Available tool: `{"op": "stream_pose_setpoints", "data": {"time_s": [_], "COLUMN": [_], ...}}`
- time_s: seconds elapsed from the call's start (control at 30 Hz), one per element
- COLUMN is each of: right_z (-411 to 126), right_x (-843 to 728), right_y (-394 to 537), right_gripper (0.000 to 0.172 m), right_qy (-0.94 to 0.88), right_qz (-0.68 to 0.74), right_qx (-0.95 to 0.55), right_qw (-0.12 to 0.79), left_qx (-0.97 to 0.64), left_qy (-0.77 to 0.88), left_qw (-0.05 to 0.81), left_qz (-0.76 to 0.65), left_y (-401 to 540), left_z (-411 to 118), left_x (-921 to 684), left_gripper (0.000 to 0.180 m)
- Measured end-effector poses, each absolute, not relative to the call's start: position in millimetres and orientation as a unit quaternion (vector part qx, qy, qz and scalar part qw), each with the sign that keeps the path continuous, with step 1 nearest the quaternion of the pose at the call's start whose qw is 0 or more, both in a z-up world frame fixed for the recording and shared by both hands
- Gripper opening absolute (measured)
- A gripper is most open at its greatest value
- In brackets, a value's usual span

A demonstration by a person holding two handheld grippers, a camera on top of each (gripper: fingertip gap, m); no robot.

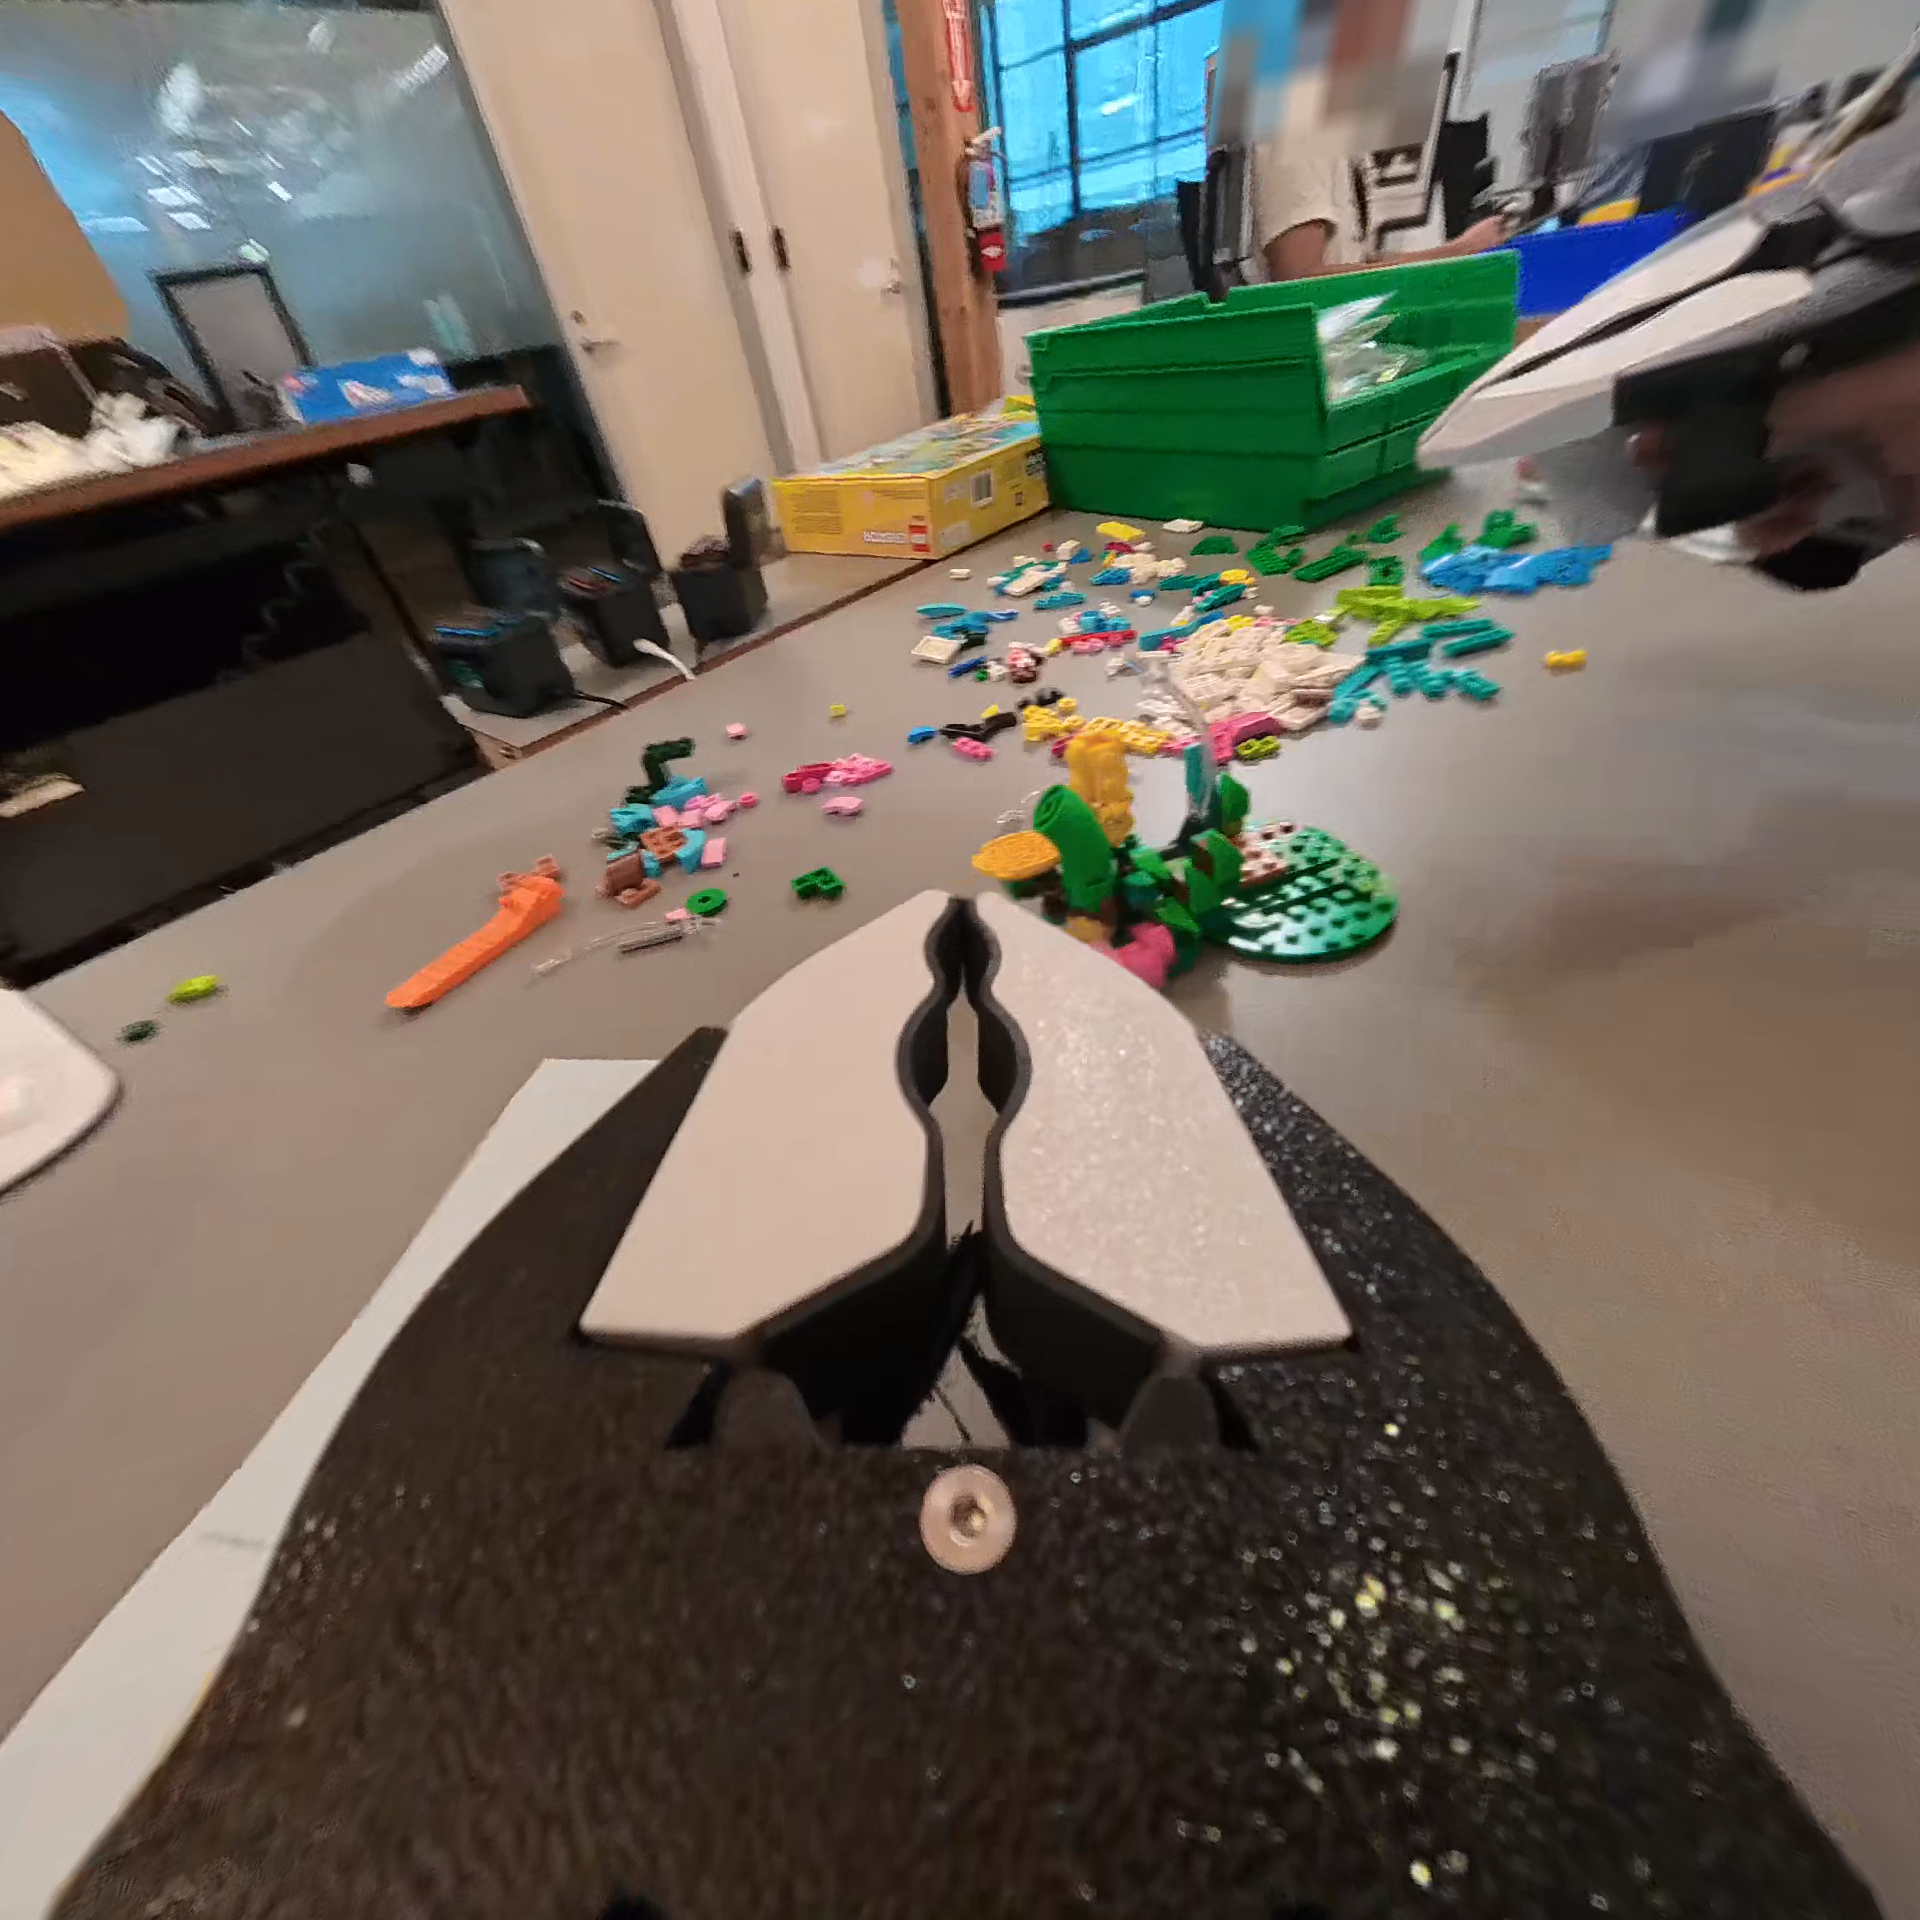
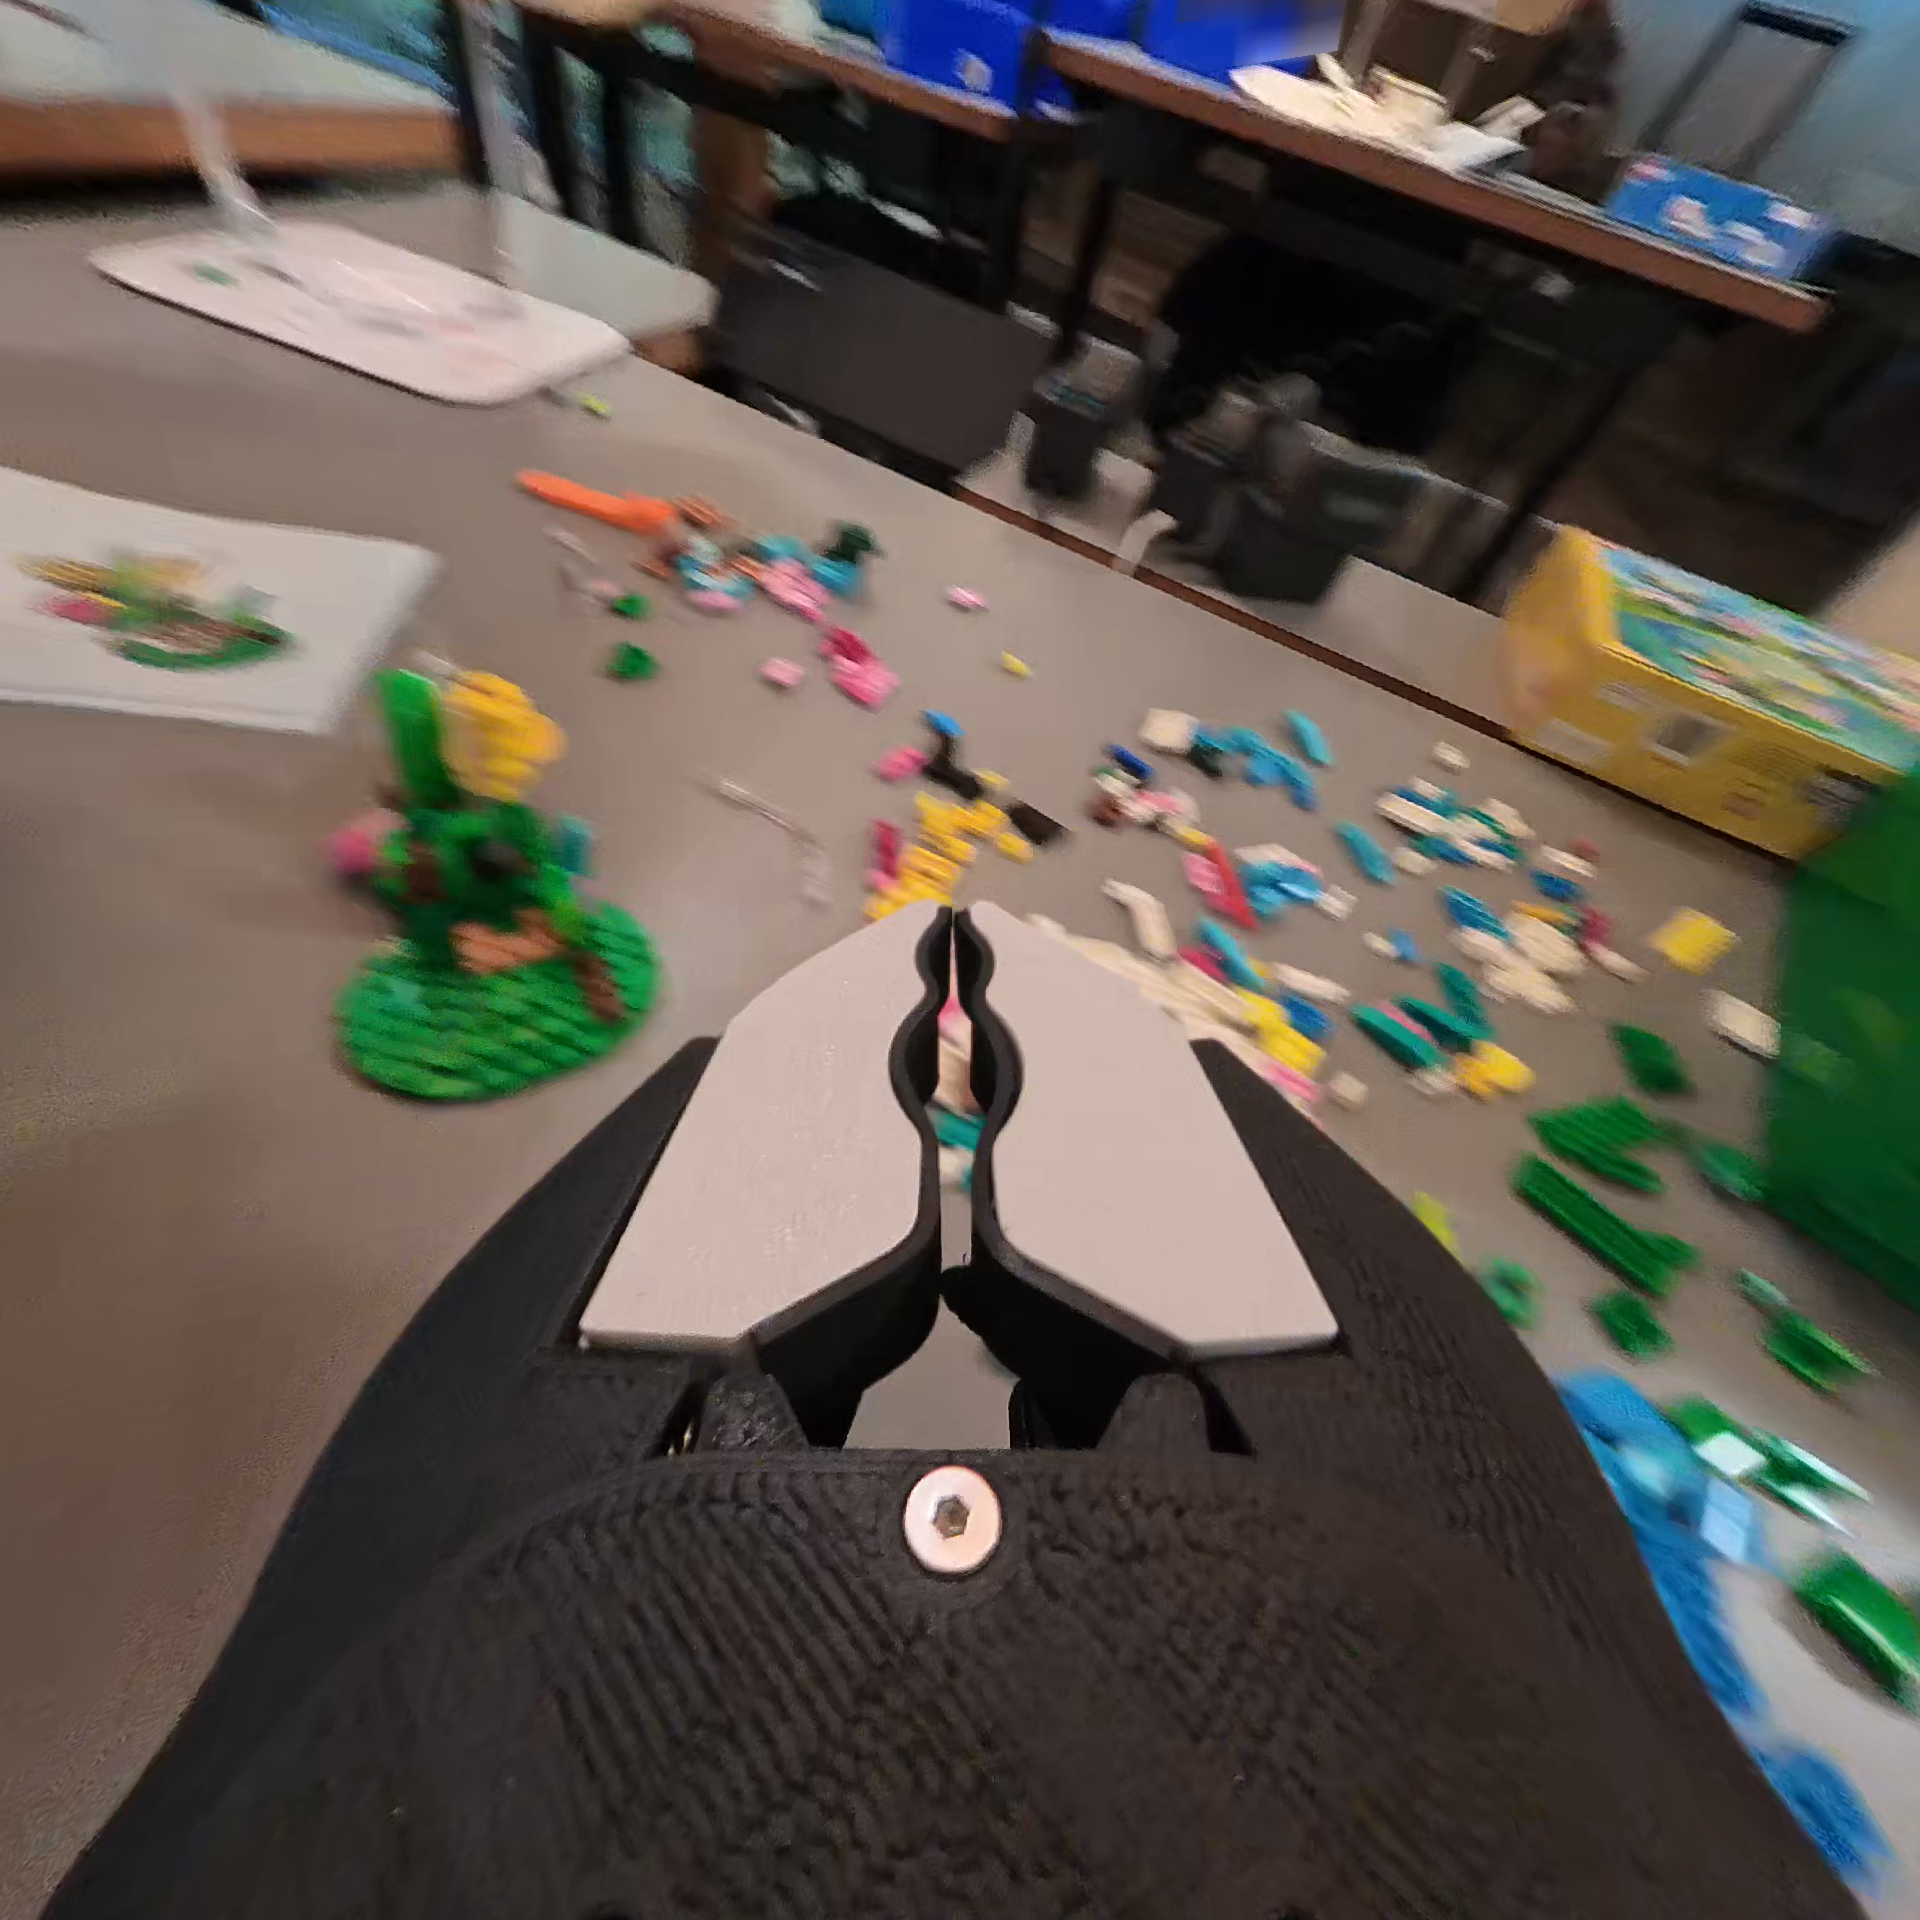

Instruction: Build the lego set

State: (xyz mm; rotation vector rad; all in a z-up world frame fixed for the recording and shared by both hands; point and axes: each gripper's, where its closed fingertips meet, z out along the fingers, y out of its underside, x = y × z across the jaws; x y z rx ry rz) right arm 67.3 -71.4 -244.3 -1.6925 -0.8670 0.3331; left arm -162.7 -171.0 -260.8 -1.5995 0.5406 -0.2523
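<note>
My left gripper (image 1: 963, 906) is shut, its pads pressed together at the tips with nothing between them. It hovers just short of a small brick model (image 1: 1122, 862) of green leaves and yellow and pink parts on a round green baseplate (image 1: 1320, 904). My right gripper (image 2: 953, 912) is also shut, tips together, above a spread of loose coloured bricks (image 2: 1351, 883). It also shows in the left wrist view (image 1: 1444, 436), raised at the upper right. The model (image 2: 468, 852) stands to its left.
An orange brick separator (image 1: 478, 945) lies at the left among small bricks. Green bins (image 1: 1247, 416) and a yellow box (image 1: 914, 499) stand at the far side of the grey table. A printed sheet (image 2: 187, 613) and a white tray (image 2: 364, 312) lie at the left. Spacing between my two grippers at the tips: around 25 cm. To reach the orange brick separator (image 1: 478, 945) in a straight line is about 25 cm for my left fingers, about 35 cm for my right. The right camera catches it too, in the right wrist view (image 2: 583, 496).
</note>
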Motion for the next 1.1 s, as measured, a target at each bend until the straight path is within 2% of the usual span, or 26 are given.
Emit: {"op": "stream_pose_setpoints", "data": {"time_s": [0.13, 0.33, 0.5, 0.67, 0.77, 1.1], "right_z": [-253, -258, -281, -303, -314, -328], "right_x": [125, 185, 228, 259, 265, 227], "right_y": [-37, -1, 12, 25, 36, 28], "right_gripper": [0.000, 0.000, 0.000, 0.018, 0.026, 0.032], "right_qy": [-0.326, -0.336, -0.377, -0.369, -0.367, -0.459], "right_qz": [0.066, -0.004, 0.026, 0.083, 0.109, 0.183], "right_qx": [-0.748, -0.748, -0.791, -0.836, -0.844, -0.815], "right_qw": [0.574, 0.573, 0.481, 0.398, 0.375, 0.302], "left_qx": [-0.688, -0.698, -0.703, -0.708, -0.710, -0.705], "left_qy": [0.237, 0.239, 0.241, 0.237, 0.238, 0.246], "left_qw": [0.683, 0.675, 0.669, 0.662, 0.659, 0.658], "left_qz": [-0.061, 0.020, 0.024, 0.063, 0.073, 0.094], "left_y": [-170, -167, -162, -157, -156, -155], "left_z": [-256, -262, -265, -268, -270, -271], "left_x": [-172, -177, -177, -185, -187, -187], "left_gripper": [0.000, 0.000, 0.000, 0.000, 0.000, 0.000]}}
